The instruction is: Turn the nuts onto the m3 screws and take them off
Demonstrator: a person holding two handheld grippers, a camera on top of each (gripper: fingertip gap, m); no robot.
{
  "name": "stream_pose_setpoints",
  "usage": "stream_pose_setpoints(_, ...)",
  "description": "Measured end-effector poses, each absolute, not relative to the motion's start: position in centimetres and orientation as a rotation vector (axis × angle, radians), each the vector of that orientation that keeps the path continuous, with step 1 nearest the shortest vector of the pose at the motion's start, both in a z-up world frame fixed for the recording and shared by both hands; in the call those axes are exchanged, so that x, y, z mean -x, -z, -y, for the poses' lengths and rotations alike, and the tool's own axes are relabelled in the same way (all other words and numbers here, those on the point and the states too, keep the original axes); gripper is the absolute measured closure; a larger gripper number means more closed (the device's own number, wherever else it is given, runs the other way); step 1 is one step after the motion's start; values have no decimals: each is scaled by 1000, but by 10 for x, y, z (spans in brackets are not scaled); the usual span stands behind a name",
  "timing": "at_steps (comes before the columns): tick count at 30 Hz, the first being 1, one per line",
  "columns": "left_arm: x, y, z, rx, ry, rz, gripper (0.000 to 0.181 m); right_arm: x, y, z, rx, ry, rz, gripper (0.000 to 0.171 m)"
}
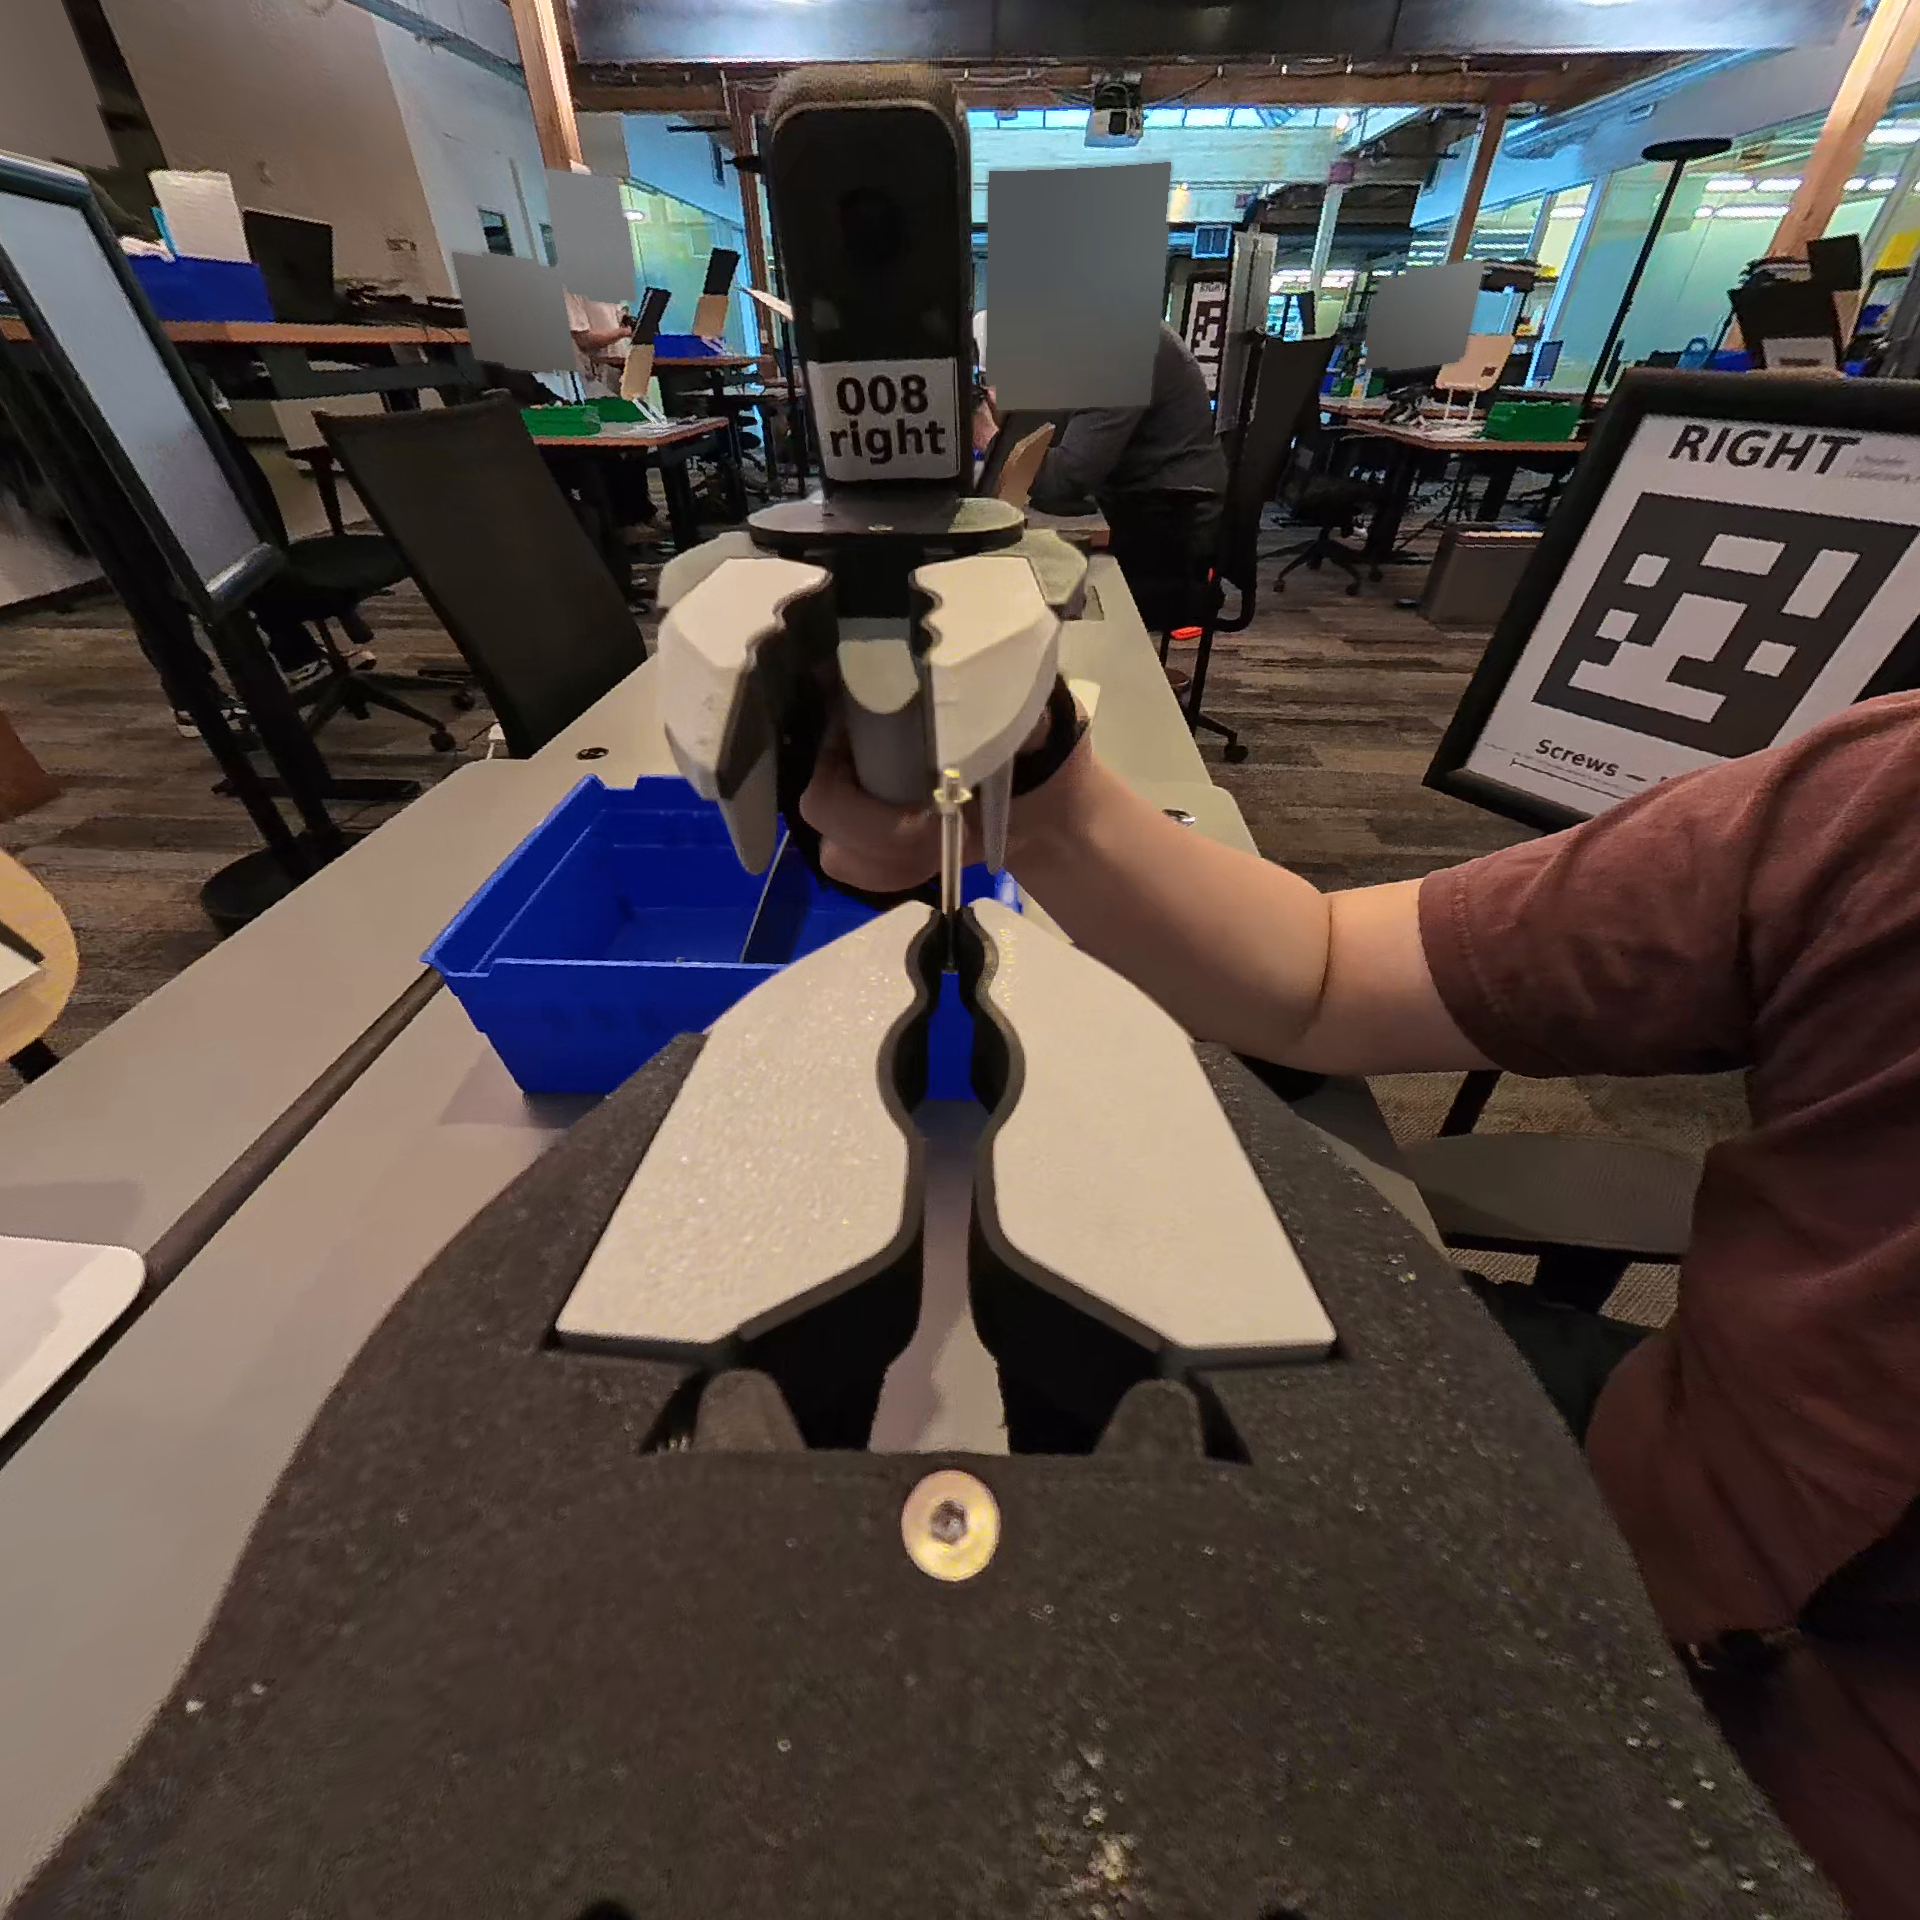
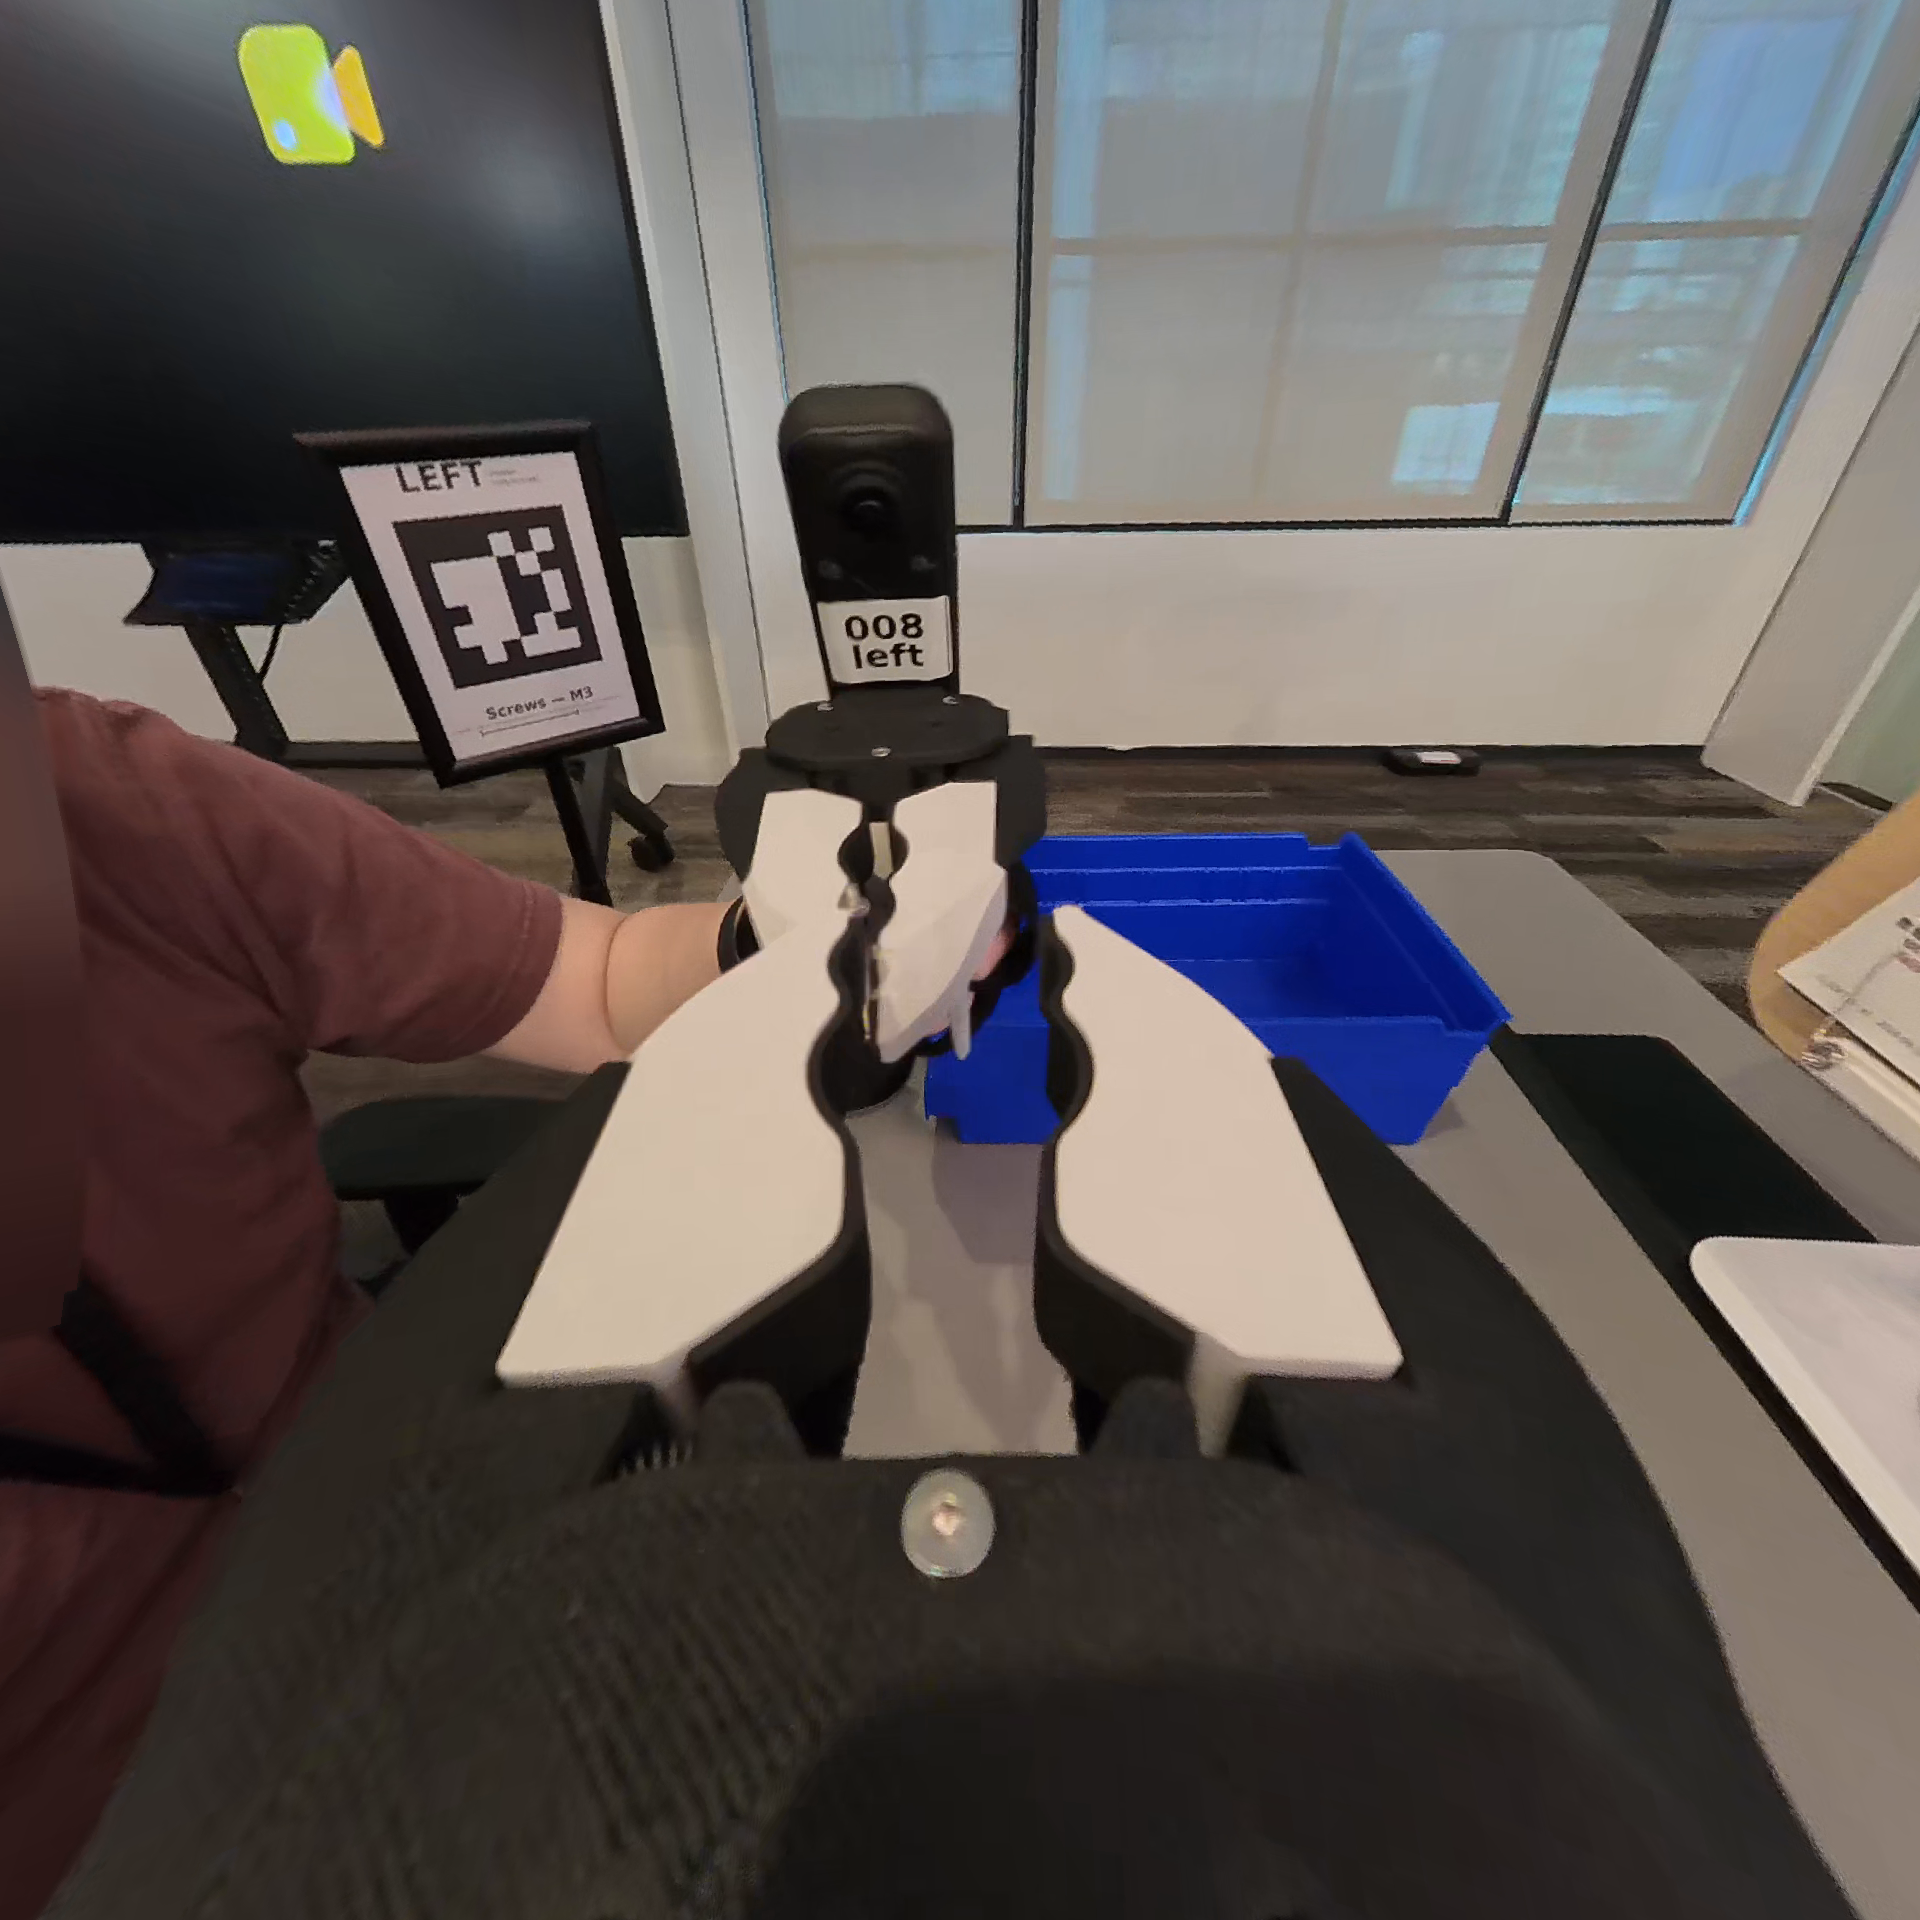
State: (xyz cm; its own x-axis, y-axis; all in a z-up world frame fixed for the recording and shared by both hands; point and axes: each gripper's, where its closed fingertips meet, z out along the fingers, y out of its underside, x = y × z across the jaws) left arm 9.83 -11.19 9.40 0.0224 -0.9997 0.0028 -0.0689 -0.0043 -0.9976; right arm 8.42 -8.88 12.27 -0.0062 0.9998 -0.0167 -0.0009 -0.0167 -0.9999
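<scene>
My left gripper (image 1: 948, 923) is shut on the lower end of a thin M3 screw (image 1: 950, 873), which it holds upright above the blue bin. A small nut-like metal piece (image 1: 952, 796) sits at the screw's top end. My right gripper (image 1: 873, 847) faces the left one and is open, with its fingers on either side of that top end. The piece lies close to one finger (image 1: 987, 675); I cannot tell if they touch. In the right wrist view, my right gripper (image 2: 940, 935) is open, and the screw (image 2: 860, 971) in the left gripper (image 2: 873, 1023) stands by its left finger (image 2: 727, 1091).
A blue plastic bin (image 1: 582, 977) (image 2: 1299, 935) stands on the grey table (image 1: 260, 1091) under both grippers. Framed marker signs stand on each side (image 1: 1714, 603) (image 2: 499, 603). A white pad (image 2: 1818, 1351) and a binder (image 2: 1860, 987) lie nearby. A black chair (image 1: 478, 561) stands beside the table. Less than 4 cm separates the two grippers' tips. From either gripper's tips it is about 40 centimeters to the binder (image 2: 1860, 987).
</scene>
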Motion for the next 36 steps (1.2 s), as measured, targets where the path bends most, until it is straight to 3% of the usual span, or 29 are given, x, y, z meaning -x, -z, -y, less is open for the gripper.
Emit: stream_pose_setpoints(36,-102,-97,123,1227,1153,-1274,179,-82,-122,103,1196,-1290,1273,137)
